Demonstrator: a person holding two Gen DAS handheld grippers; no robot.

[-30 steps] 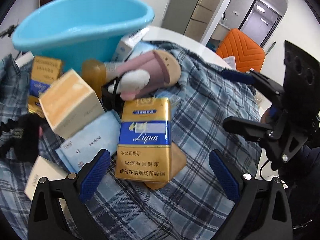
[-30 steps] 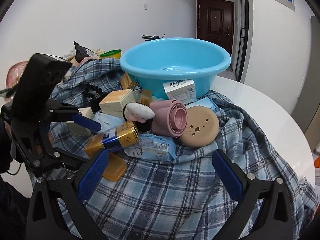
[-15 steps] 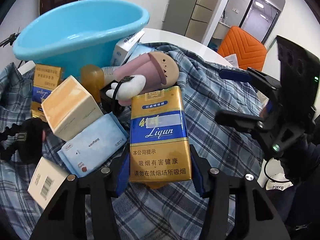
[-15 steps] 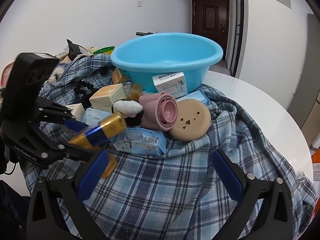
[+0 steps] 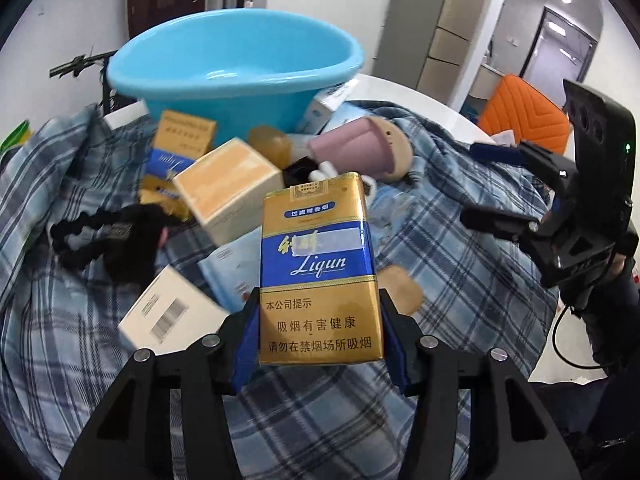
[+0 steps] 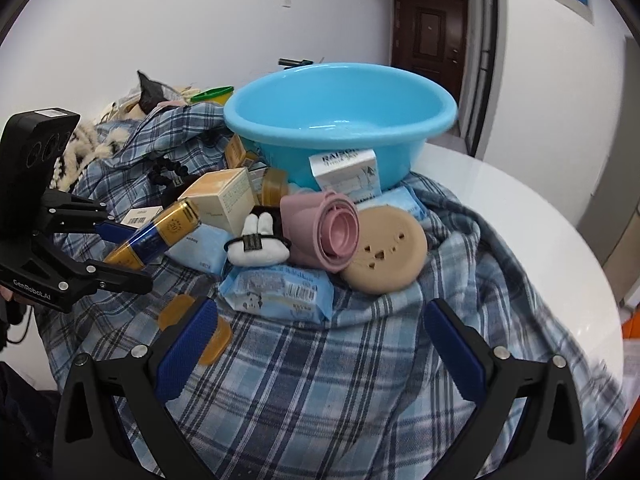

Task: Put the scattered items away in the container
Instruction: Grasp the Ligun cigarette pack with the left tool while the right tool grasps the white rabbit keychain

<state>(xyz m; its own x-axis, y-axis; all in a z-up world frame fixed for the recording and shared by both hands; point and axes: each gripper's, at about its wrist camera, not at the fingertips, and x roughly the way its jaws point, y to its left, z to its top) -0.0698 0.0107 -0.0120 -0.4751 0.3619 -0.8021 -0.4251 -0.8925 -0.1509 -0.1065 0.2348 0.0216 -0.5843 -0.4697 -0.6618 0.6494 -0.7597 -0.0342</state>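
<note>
between the blue pads of the left gripper (image 5: 320, 344) a gold and blue cigarette pack (image 5: 318, 268) is clamped by its lower end, and in the right wrist view it is seen lifted clear of the cloth. the fingers have just been closing, and the pack is now between them and pressed from both sides. its long axis is directed away from the fingers, toward the blue basin (image 5: 236, 64), which stands farther back and slightly to the left in the left wrist view. the pack is thus nearer to the basin than any loose item held by the other hand, because the right gripper (image 6: 320, 356) is held with its fingers wide apart and nothing is between them.

for the coming move it is judged that the pack must be carried forward and raised over the rim of the basin, since this rim stands higher than the pile of boxes before it.

a blue checked cloth (image 6: 340, 392) is spread over the white round worktop (image 6: 540, 232), and all scattered things are lying on it. behind, white walls and a dark door (image 6: 428, 32) are seen, and an orange chair (image 5: 524, 116) at the right side.
</note>
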